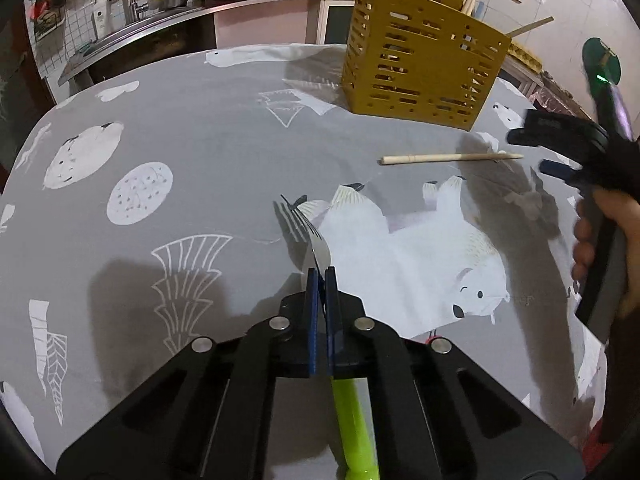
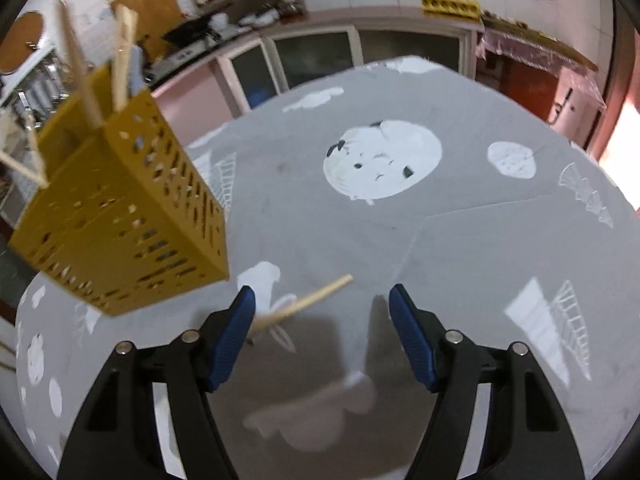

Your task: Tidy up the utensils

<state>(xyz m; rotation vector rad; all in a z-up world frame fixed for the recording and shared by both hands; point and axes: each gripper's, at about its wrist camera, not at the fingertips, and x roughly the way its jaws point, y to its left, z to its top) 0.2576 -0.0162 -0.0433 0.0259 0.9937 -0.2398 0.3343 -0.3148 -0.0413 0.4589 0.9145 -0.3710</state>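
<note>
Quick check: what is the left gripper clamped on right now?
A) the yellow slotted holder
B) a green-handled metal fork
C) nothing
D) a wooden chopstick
B: the left gripper has its jaws shut on the green-handled metal fork, tines pointing forward over the grey patterned tablecloth.

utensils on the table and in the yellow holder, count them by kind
fork, in the left gripper: 1
chopstick lying loose on the cloth: 1
chopsticks standing in the holder: at least 5, some may be hidden
total: at least 7
</note>
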